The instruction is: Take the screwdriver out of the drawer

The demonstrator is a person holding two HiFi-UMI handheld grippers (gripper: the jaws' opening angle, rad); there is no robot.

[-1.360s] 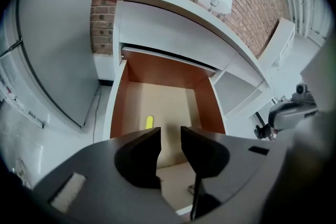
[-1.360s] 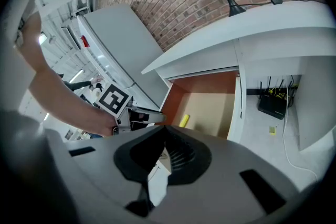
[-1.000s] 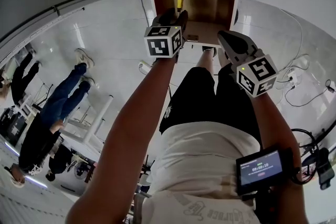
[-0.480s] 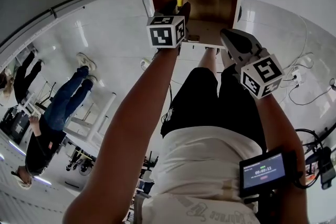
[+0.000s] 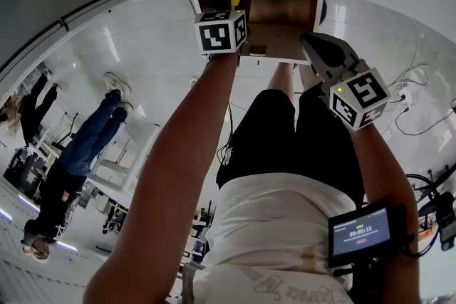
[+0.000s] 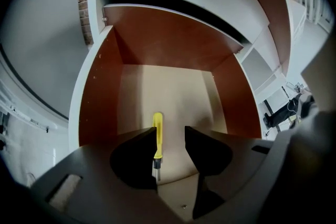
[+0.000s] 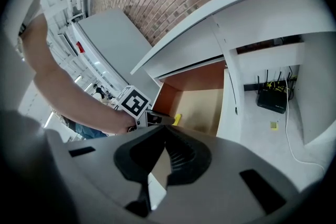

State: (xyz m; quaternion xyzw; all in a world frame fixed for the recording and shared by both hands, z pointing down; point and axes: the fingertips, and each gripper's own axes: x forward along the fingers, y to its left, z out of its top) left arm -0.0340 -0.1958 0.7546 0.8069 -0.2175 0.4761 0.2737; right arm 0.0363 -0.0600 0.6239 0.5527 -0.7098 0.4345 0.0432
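1. Yellow handle and a short metal shaft: the screwdriver [image 6: 157,136] lies flat on the floor of the open drawer [image 6: 97,97]. It sits near the front edge, left of the middle, with its shaft toward the front.
2. We judge it light and stiff, with a smooth handle that may be a little slippery. The best hold is across the middle of the handle, not on the thin shaft.
3. Our left gripper [image 6: 170,132] hovers over the drawer's front edge, jaws apart by a moderate gap and empty. The screwdriver shows beyond that gap, close to the left jaw.
4. Our right gripper [image 7: 165,128] waits outside the drawer's front right corner, jaws pressed together on nothing.
5. We count one screwdriver, one open drawer and two grippers.
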